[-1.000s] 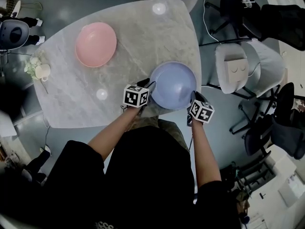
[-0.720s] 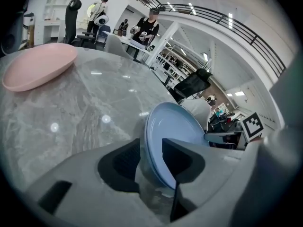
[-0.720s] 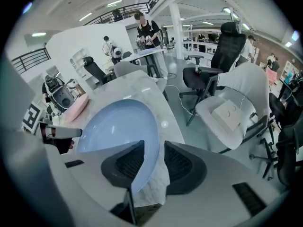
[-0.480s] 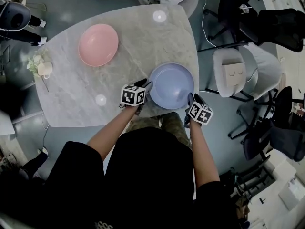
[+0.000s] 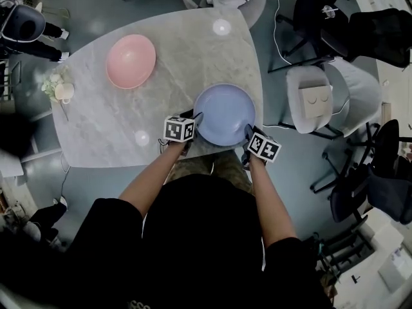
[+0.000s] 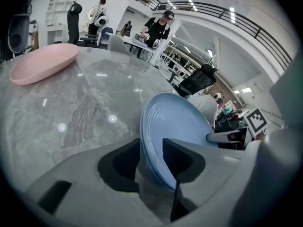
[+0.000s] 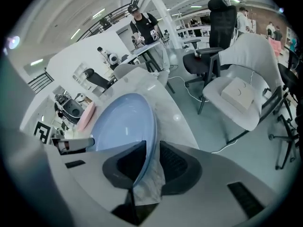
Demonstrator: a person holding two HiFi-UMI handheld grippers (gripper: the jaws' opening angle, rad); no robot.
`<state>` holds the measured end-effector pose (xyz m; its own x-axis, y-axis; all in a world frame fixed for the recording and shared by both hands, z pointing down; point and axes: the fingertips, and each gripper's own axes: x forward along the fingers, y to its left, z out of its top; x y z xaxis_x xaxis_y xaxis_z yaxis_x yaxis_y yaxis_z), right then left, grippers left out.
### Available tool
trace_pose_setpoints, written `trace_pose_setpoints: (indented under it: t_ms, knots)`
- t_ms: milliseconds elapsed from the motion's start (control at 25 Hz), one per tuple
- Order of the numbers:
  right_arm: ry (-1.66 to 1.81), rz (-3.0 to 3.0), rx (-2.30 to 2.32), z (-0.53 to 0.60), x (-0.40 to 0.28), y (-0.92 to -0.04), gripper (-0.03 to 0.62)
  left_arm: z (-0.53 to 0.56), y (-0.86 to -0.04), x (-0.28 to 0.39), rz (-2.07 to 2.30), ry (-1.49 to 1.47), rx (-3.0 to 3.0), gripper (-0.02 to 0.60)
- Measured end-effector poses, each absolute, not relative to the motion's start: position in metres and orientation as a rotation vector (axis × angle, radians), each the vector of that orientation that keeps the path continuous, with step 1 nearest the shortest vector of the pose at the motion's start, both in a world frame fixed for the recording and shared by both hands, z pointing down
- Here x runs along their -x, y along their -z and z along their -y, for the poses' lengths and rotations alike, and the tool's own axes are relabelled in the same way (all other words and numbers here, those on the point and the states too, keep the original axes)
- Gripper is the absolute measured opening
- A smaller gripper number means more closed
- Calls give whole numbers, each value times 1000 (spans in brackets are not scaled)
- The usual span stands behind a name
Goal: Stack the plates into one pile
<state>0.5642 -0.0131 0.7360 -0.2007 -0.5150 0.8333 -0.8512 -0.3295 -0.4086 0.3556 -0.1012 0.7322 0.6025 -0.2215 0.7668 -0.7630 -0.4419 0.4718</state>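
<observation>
Left tongs: clamped on blue plate rim.
Right tongs: jaws just closing, opposite rim between them.
Pink plate: well apart, on counter.

Both plates lie on the table. The near plate is at the table's 5 o'clock edge, just before the person. The far plate lies at 10 o'clock from it, well apart. A cup stands at the table's 9 o'clock edge, near the far plate. A chair stands off the table at 3 o'clock.
</observation>
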Motion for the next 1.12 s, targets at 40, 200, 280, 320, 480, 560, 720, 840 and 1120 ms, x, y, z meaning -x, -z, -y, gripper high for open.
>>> trace_pose_setpoints:
  t_ms: [40,200,280,320,480,560,720,840,1120]
  knots:
    - [-1546,1604,-1751,13,-564,-737,91,100,-735,-355,782,-807,-1961,156]
    - [-1561,1637,-1720,12,-560,-736,71,94,-740,-351,800,-833,-1949,118]
    - [-1565,1656,-1701,14,-560,-736,71,94,-742,-349,822,-807,-1921,92]
    - [-1567,1662,-1698,14,-561,-737,71,93,-742,-349,831,-793,-1904,87]
    - [-1553,1690,-1682,15,-566,-734,63,84,-736,-350,883,-794,-1877,83]
    - [-1545,1729,-1668,17,-563,-729,60,78,-730,-346,919,-772,-1862,81]
    - [-1509,1790,-1623,21,-554,-713,57,67,-714,-331,984,-696,-1822,78]
    - [-1481,1820,-1566,26,-539,-701,57,63,-698,-314,1033,-657,-1810,77]
    - [-1484,1863,-1519,31,-494,-675,51,49,-670,-265,1091,-569,-1773,77]
